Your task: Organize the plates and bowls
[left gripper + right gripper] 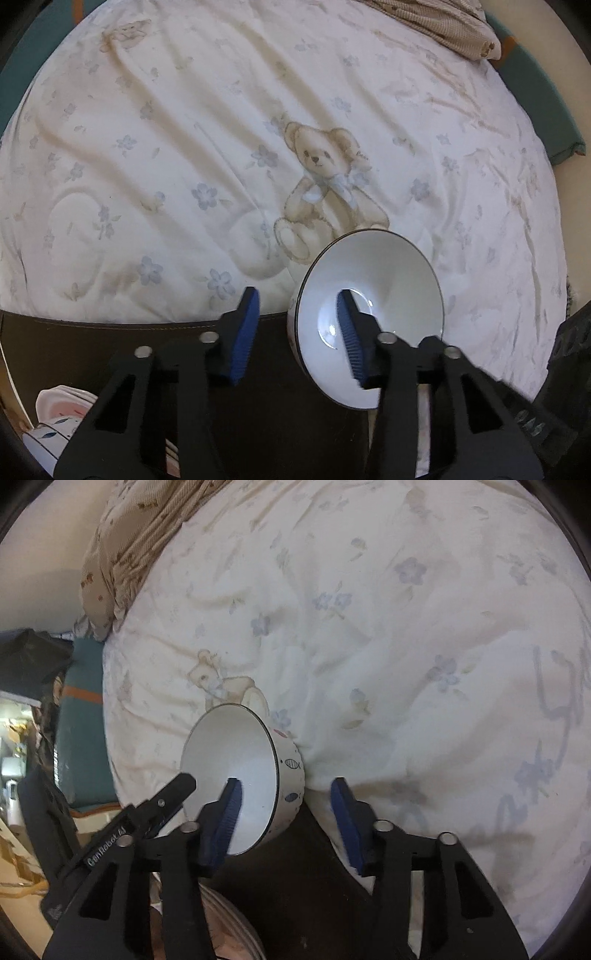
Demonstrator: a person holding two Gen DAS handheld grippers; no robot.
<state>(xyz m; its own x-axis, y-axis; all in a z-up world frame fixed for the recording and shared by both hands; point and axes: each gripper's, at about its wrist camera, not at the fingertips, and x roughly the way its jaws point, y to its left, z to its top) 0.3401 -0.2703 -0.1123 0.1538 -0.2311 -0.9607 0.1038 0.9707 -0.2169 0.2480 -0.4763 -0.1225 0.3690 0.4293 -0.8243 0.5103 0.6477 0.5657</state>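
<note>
Left wrist: my left hand-held gripper released, astride rim of white bowl, tilted at 5 o'clock on bed quilt. Right hand-held gripper likewise slack astride fish-print bowl. Next I judge: clench, lift, stack.

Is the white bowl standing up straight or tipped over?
Tipped. The white bowl leans on its side, its empty inside facing the camera, with one blue pad of the left tongs inside it.
</note>
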